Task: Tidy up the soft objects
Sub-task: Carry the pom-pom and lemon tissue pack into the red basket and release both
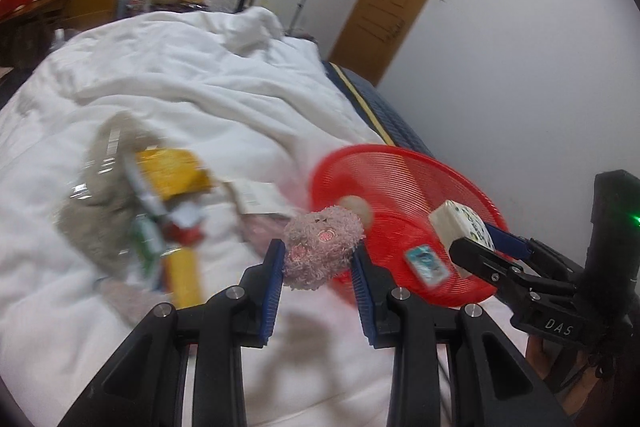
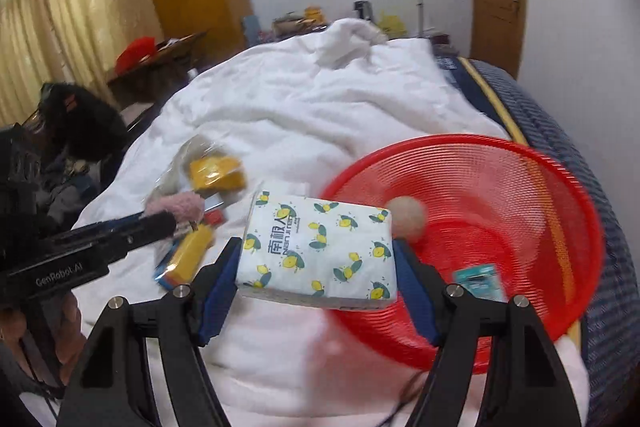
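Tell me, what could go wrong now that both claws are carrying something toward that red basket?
The left gripper pinches the pink plush toy only by its fluffy sides, so it might slip out before reaching the red basket. The right gripper holds the tissue pack by its ends; the soft pack could sag or twist free. Both grippers are close together and could bump.

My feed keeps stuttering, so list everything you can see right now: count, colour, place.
plush toy: one, pink, between left gripper's pads
tissue pack: one, white with lemon print, between right gripper's pads
basket: one, red, on the bed's right
ball: one, beige, in basket
small packet: one, teal, in basket
snack packs: several, mostly yellow, left on bed
duvet: one, white, covering bed
left gripper: black, blue pads
right gripper: black, blue pads
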Available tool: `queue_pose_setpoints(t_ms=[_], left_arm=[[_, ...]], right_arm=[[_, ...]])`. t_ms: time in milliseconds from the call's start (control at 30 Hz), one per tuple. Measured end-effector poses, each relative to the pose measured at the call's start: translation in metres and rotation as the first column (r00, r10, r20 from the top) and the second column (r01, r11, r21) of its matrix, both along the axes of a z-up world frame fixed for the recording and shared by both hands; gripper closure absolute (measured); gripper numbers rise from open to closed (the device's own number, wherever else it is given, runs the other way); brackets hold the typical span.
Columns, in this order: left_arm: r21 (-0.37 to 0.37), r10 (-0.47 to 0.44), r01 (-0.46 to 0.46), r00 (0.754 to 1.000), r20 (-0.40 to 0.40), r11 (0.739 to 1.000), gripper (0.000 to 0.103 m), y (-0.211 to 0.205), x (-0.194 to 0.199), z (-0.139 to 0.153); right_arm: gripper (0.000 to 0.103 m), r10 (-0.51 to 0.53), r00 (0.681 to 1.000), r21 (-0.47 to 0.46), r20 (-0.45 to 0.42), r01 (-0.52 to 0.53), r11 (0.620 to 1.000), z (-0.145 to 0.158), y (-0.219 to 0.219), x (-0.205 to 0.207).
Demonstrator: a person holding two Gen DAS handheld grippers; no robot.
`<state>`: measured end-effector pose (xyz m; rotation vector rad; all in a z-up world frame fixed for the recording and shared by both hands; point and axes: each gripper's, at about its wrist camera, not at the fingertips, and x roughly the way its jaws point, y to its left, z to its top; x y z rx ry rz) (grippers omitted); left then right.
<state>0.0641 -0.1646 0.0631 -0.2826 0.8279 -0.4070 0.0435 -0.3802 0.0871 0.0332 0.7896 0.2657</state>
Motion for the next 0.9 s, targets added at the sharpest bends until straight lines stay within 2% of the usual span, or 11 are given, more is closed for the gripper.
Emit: queue_pose_setpoints(t_ms=[167, 267, 367, 533, 667, 767, 900], left_arm=[[0.061, -0.04, 0.04, 0.999, -0.009, 0.997, 0.07, -0.054, 0.024, 0.006], [0.052, -0.027, 0.027, 1.0, -0.012, 0.998, 0.07, -0.073, 0.036, 0.005], [0.035, -0.014, 0.015, 0.999, -0.033, 0.999, 0.07, -0.088, 0.046, -0.006], [0.068, -0.004, 0.01, 0.997, -0.079, 0.998, 0.07, -0.103, 0.06, -0.03], [0.109, -0.001, 0.012, 0.995, -0.103, 0.994, 0.07, -0.115, 0.067, -0.042], [0.159, -0.014, 0.03, 0.995, -0.096, 0.987, 0.069, -0.126, 0.067, -0.049], [0.164, -0.044, 0.067, 0.99, -0.136, 0.984, 0.069, -0.133, 0.063, -0.064]], right_arm=[[0.03, -0.084, 0.996, -0.062, 0.003, 0.084, 0.995, 0.003, -0.036, 0.008], [0.03, -0.122, 0.992, -0.095, -0.029, 0.119, 0.988, -0.008, -0.053, 0.018], [0.03, -0.163, 0.986, -0.117, -0.045, 0.157, 0.981, -0.018, -0.068, 0.022], [0.03, -0.228, 0.97, -0.114, -0.089, 0.217, 0.969, -0.03, -0.1, 0.029], [0.03, -0.252, 0.96, -0.191, -0.125, 0.225, 0.955, -0.046, -0.108, 0.034], [0.03, -0.24, 0.96, -0.217, -0.143, 0.206, 0.954, -0.053, -0.105, 0.036], [0.03, -0.207, 0.963, -0.263, -0.173, 0.157, 0.952, -0.065, -0.097, 0.038]])
